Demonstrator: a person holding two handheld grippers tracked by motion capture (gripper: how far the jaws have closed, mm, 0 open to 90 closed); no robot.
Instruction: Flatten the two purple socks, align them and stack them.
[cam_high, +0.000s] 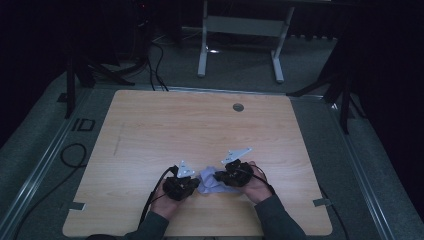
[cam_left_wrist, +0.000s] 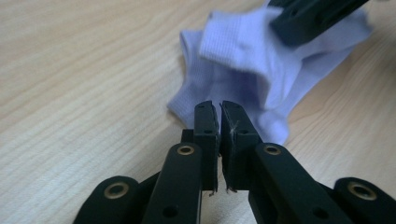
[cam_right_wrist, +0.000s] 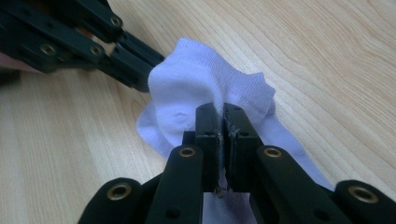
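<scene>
- The white sock (cam_high: 210, 181) lies crumpled on the surface (cam_high: 200, 125), near its front edge between our hands.
- Left gripper (cam_left_wrist: 219, 106): fingers nearly together, pinching the sock's edge.
- Right gripper (cam_right_wrist: 220, 108): fingers clamped on a ribbed fold.
- It should handle light, soft and floppy; we'd grip the cuff's thicker ribbing.

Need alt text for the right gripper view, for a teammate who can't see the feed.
The right gripper has its two black fingers shut on a bunched fold of a white sock lying crumpled on the light wooden table. At upper left, the left gripper reaches in and meets the sock's far edge.
</scene>
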